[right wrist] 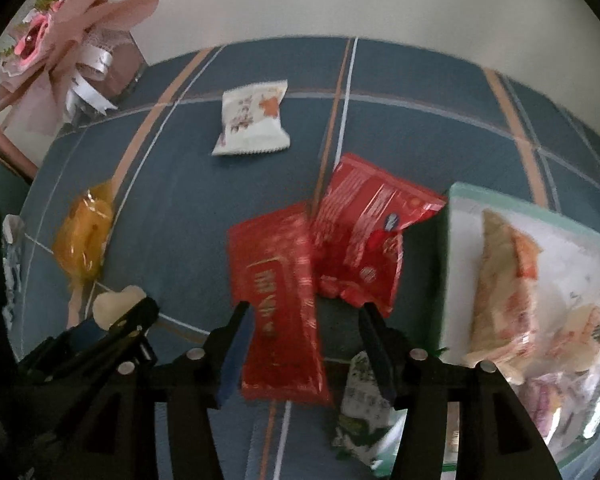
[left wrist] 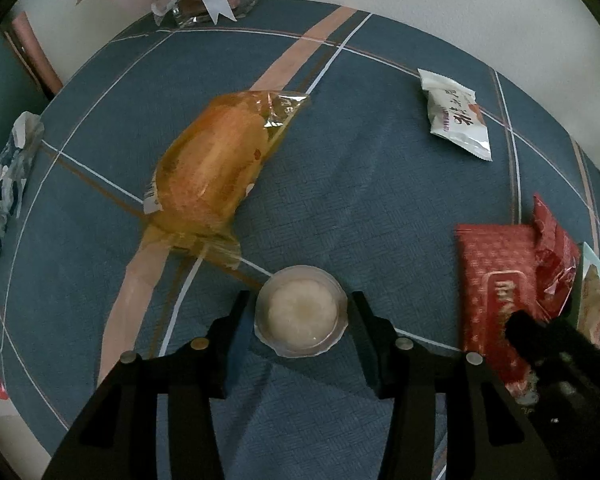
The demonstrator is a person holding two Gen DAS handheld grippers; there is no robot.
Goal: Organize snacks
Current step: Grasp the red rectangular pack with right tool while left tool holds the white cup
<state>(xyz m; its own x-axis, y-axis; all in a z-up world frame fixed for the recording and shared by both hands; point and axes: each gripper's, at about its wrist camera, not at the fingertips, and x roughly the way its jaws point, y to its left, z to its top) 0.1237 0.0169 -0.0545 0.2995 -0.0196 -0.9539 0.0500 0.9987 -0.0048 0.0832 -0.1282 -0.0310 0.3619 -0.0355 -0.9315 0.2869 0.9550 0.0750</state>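
Between the left hand-held gripper [left wrist: 300, 312]'s clenched fingers, the round clear-plastic jelly cup [left wrist: 300, 311] could squirt out sideways; right hand-held gripper [right wrist: 304, 312] released around the flat red foil packet [right wrist: 278, 296].

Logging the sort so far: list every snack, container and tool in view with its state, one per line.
Round clear-lidded jelly cup: upright on the cloth, gripped.
Left tool: shut on the cup.
Flat red rectangular packet: between the right tool's fingers, no clear grip.
Right tool: open.
Crumpled red foil bag: lying loose.
Orange clear-wrapped bread: sealed, lying flat.
White sachet: sealed, lying flat.
Pale green tray: holds several packets.
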